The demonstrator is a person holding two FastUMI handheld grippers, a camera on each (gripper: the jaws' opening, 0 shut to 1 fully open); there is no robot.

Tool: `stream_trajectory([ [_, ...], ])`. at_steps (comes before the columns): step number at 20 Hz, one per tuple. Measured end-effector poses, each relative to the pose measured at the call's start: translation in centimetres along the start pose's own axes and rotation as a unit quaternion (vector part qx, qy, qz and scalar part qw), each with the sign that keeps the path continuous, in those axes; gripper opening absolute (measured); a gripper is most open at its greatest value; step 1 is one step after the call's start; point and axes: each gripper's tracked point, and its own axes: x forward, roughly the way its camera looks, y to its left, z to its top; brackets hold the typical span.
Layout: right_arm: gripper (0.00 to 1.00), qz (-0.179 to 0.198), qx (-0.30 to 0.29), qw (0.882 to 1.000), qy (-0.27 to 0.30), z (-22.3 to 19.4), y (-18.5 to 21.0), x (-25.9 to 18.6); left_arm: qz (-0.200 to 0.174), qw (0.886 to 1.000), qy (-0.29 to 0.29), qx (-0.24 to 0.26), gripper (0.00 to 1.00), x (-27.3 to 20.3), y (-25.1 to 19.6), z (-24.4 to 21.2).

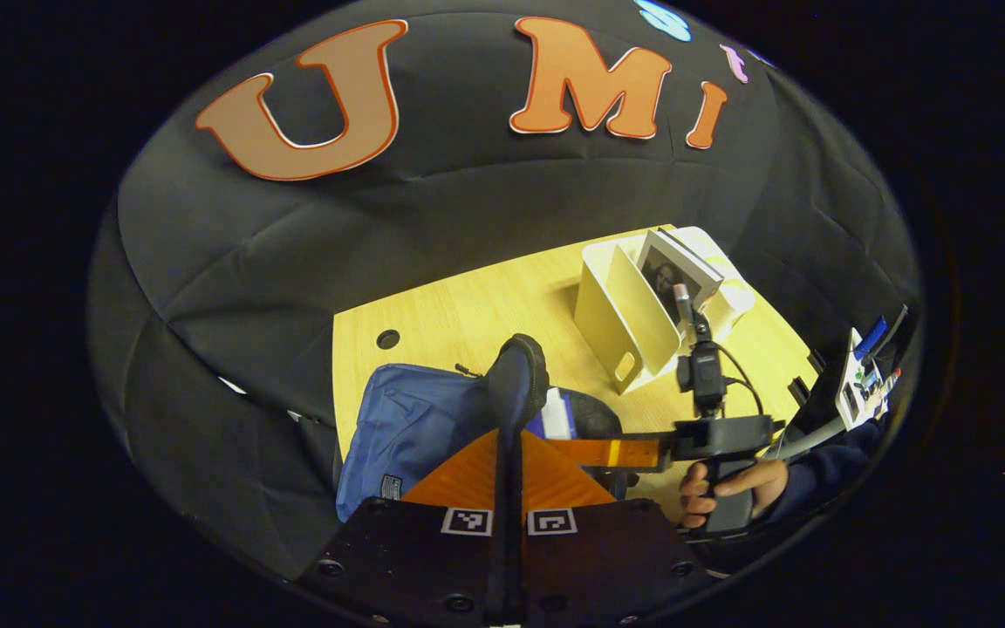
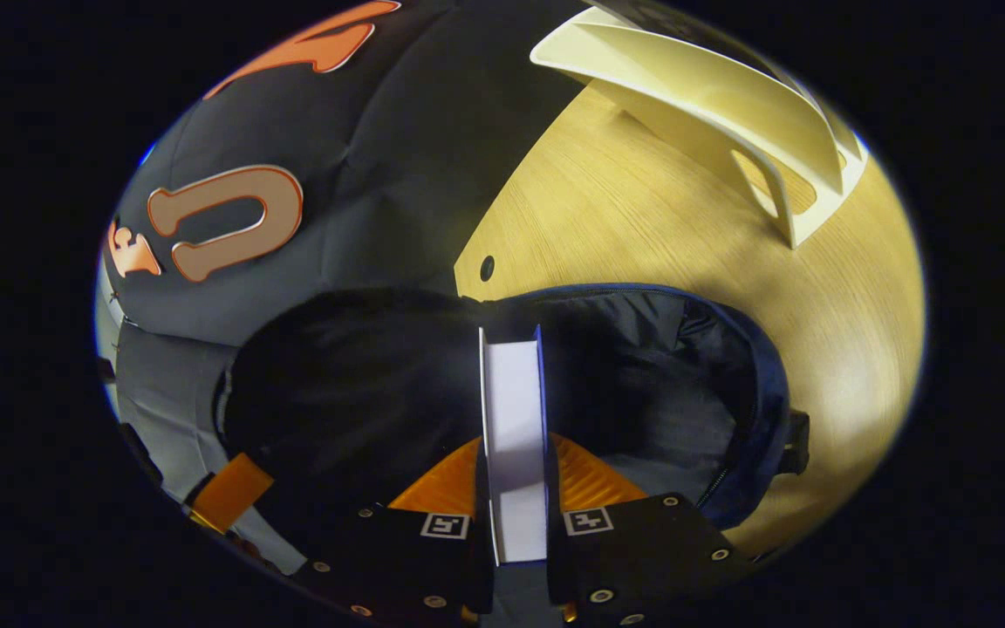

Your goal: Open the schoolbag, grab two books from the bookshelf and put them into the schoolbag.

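On the counter (image 1: 468, 314) the blue schoolbag (image 1: 406, 427) lies unzipped; the left claw (image 1: 516, 366), pressed together, pinches its raised flap (image 1: 520, 375). The right claw (image 2: 516, 488) clamps a book (image 2: 516, 436) on edge over the bag's dark interior (image 2: 642, 384). Further right, the cream bookshelf (image 1: 625, 323) holds another book (image 1: 673, 266) upright.

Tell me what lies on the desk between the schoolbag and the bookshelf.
Nothing: bare desk separates the schoolbag from the bookshelf, seen in the right gripper view.
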Motion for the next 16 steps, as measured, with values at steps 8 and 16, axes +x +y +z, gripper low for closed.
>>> stream_trajectory([
  [8,0.28,0.001,-0.006,1.000,0.018,-1.3,0.8,2.2,-0.007,1.000,-0.008,-0.020,0.00,0.5,-0.4,0.0],
  [16,0.57,-0.056,-0.137,0.988,-0.049,5.0,1.0,-3.4,0.002,1.000,-0.007,-0.030,0.00,0.8,0.2,-0.7],
])
